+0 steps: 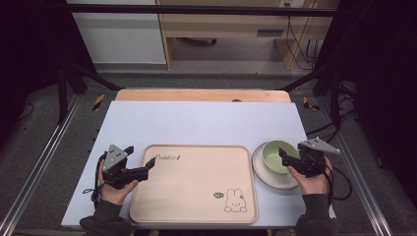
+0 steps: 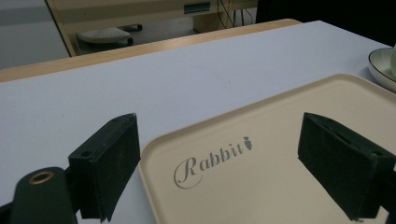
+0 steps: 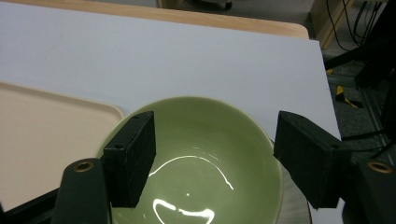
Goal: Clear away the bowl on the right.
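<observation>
Pale worktop (image 1: 196,123), dark lab floor beyond. Green bowl (image 1: 275,155) on plate (image 1: 265,178), 3 o'clock of tray (image 1: 194,184). R gripper (image 1: 287,156) jaws wide, straddling bowl rim, nothing clamped; seat deeper before closing. L gripper (image 1: 149,166) wide open, empty, at tray's 9 o'clock edge.

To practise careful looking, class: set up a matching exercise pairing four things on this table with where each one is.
Things:
1 green bowl
2 plate
3 beige tray
4 left gripper

Places:
A under the bowl
B at the tray's near-left corner
C middle of the white board
D under the right gripper's open jaws

Pairs: 1-D, 2-A, 3-C, 4-B
</observation>
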Demonstrator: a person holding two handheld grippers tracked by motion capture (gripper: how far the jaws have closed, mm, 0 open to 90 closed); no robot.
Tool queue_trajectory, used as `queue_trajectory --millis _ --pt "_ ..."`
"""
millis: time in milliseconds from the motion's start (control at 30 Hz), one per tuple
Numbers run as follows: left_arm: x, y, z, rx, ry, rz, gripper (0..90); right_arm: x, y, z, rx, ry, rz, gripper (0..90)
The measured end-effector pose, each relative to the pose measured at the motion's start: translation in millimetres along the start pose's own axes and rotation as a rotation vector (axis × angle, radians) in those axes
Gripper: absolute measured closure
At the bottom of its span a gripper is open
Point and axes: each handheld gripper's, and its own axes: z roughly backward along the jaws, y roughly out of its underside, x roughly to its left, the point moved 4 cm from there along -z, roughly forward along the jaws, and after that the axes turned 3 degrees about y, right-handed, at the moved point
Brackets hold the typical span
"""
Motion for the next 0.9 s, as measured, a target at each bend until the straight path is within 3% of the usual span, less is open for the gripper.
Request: queue_trajectory --millis 900 --pt "-1.9 2.1 -3.1 0.013 0.002 -0.008 12.7 -20.5 18.8 -16.2 0.139 0.034 -0.057 40.3"
